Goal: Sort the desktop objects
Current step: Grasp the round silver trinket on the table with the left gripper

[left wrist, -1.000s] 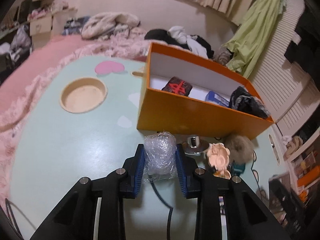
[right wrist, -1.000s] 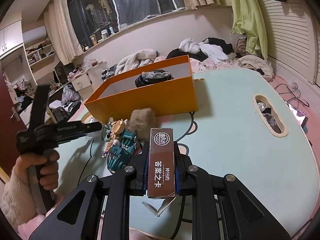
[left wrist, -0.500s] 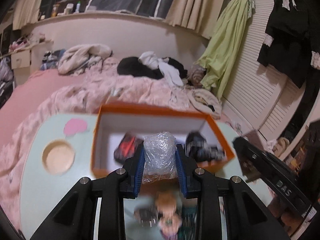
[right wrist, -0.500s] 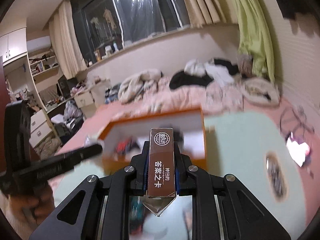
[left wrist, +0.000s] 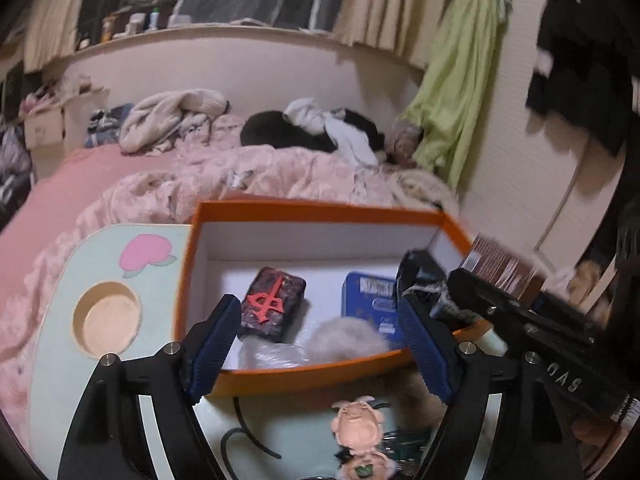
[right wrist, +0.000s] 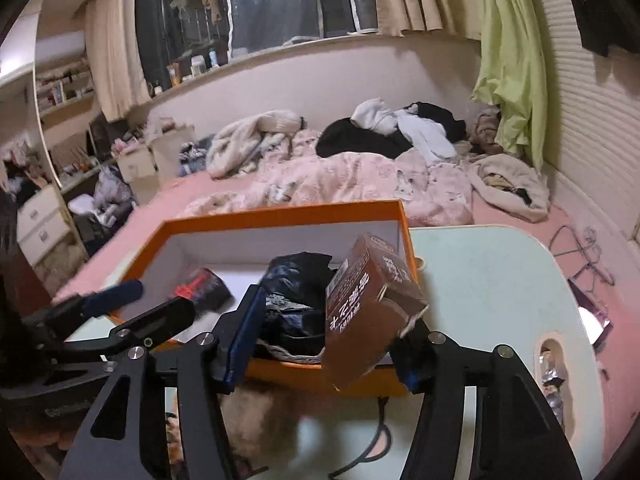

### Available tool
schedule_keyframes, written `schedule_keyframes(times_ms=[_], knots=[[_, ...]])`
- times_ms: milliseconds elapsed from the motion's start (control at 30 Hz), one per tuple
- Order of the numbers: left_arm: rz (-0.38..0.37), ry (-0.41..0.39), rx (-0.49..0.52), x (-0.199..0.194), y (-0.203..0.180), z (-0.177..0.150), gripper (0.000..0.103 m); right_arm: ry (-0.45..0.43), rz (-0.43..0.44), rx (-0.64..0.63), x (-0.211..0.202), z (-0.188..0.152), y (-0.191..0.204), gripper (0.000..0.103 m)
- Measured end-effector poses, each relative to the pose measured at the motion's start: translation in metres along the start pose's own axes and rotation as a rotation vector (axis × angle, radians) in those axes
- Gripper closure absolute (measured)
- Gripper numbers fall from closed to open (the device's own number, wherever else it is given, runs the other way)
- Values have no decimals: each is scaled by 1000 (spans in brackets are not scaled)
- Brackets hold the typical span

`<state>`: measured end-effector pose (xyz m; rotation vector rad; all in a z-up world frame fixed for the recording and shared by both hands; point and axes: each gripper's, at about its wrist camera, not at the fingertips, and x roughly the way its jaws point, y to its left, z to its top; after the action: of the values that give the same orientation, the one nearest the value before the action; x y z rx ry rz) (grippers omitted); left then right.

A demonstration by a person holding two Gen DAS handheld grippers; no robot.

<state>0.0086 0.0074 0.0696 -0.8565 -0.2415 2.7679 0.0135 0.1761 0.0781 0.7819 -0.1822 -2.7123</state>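
An orange box [left wrist: 280, 376] [right wrist: 280, 216] stands on the pale green table [left wrist: 52, 360]. My left gripper [left wrist: 316, 344] is open over the box's near side. The clear plastic bundle [left wrist: 276, 354] lies in the box under it, beside a grey fluffy ball [left wrist: 344, 340], a black block with a red mark [left wrist: 276, 304] and a blue tin [left wrist: 368, 300]. My right gripper [right wrist: 324, 332] is open over the box's right end. The brown card box [right wrist: 368, 312] tilts free between its fingers, above a black bundle [right wrist: 300, 280].
A round recess [left wrist: 106, 318] is in the table left of the box. A pink figurine [left wrist: 360, 428] and a black cable [left wrist: 244, 436] lie in front of the box. A slot [right wrist: 554, 368] is in the table's right side. A bed with clothes is behind.
Both grippers rose from the table to the orange box and opened. The plastic bundle dropped from the left gripper into the box. The brown card box has come loose and tilts.
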Motion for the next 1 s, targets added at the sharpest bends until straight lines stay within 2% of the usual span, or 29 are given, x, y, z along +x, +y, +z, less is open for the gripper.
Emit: schedule_keyframes(times_ms=[33,133,233,433,533,600,667,700,733,800,1000], knots=[[-3,-19,-19,-9,3,1,22,-18,9,15,-4,3,-1,43],[-15,-42,-32,-29,5,-1,15,-97,15,44,-31,6,-4,32],[-6,-38,-8,-49,5,-13,14,-103,31,43,-47,5,-3,30],[51,49,58,-67,3,-63,14,2,30,13,-66,-28,-4,30],[75,106,60,-64,6,-83,14,34,-3,-12,-71,-50,-5,30],[125,151,54,-55,10,-92,13,62,-21,-21,-70,-63,-6,30],[177,256,37,-38,17,-100,10,118,-40,-3,-60,-76,-8,30],[227,274,71,-32,15,-102,0,149,-47,14,-54,-80,-11,30],[231,282,84,-28,13,-104,0,192,-54,37,-45,-83,-15,29],[214,287,108,-27,9,-103,0,201,-70,39,-38,-82,-16,26],[209,282,107,-29,11,-101,0,196,-67,33,-31,-81,-15,24]])
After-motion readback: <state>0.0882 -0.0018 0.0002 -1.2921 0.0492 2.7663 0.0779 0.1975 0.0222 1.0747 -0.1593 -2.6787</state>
